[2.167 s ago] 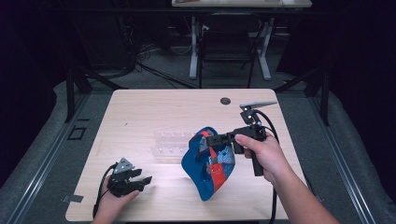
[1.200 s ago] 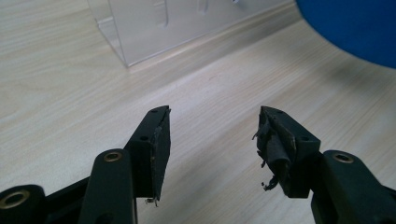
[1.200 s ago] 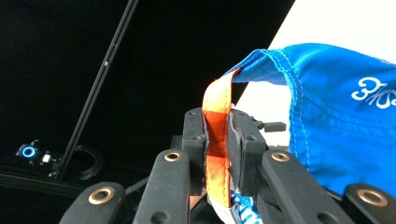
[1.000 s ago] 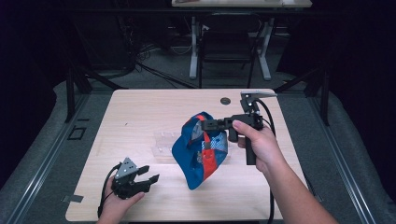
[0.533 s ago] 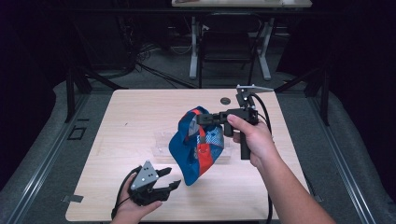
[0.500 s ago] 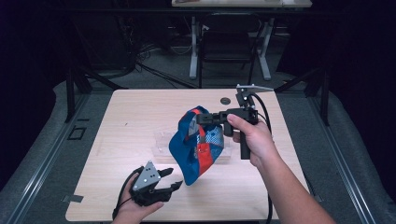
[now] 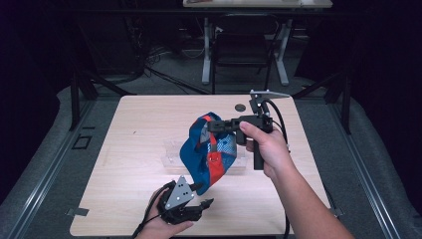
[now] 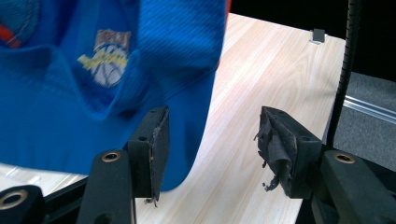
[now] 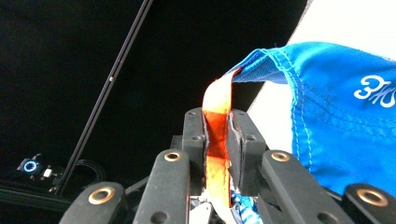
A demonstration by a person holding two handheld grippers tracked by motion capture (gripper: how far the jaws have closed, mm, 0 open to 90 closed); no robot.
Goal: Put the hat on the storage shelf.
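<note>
The right tool (image 9: 217, 135) is clamped on the blue bag's (image 7: 204, 154) orange strap (image 9: 218, 116) – the bag hangs below it. The left tool (image 8: 210, 140), jaws apart, sits just under the bag's hem, perhaps brushing it.

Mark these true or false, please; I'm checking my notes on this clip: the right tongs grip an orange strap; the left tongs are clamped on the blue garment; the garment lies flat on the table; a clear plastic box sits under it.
1. The right tongs grip the orange strap: true.
2. The left tongs are clamped on the blue garment: false, they stand open beside its hanging edge.
3. The garment lies flat on the table: false, it hangs from the right tongs.
4. A clear plastic box sits on the table behind it: true.
</note>
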